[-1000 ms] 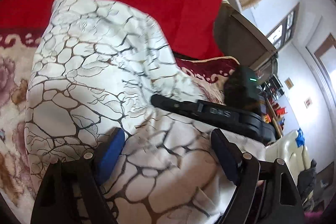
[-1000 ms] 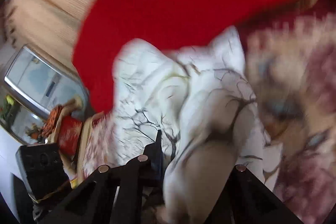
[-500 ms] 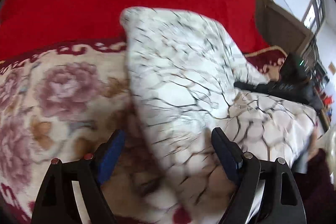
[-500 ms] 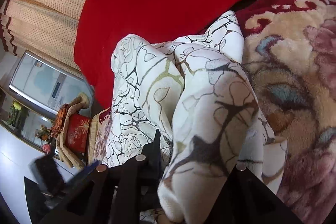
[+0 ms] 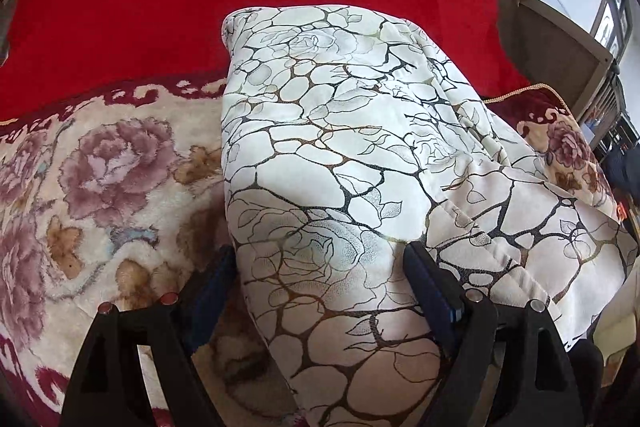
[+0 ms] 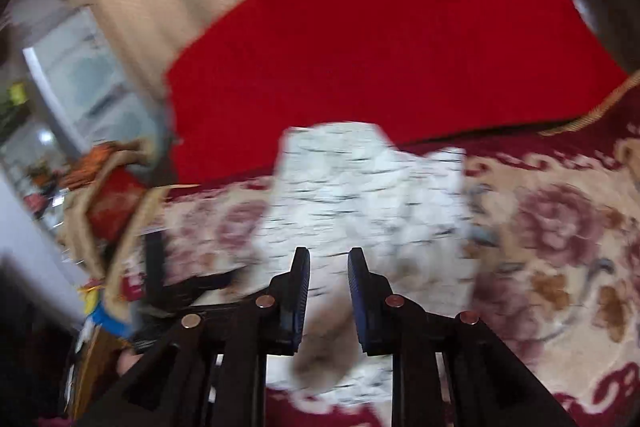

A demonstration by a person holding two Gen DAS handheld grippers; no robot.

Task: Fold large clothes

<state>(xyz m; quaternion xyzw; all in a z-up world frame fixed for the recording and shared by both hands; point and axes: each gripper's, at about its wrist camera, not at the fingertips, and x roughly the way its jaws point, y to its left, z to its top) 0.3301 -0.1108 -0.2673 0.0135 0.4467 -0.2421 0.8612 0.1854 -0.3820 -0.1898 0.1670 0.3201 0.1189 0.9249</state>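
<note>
Now folded garment (image 5: 340, 163) lengthwise away from camera, left claw (image 5: 320, 279) wide astride it — right claw (image 6: 328, 283) just parting, empty.

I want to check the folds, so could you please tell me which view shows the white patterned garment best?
The left wrist view: the white patterned garment fills it, sharp, with its folds and crackle print clear. The right wrist view shows the same garment farther off and motion-blurred, lying on the floral blanket.
</note>
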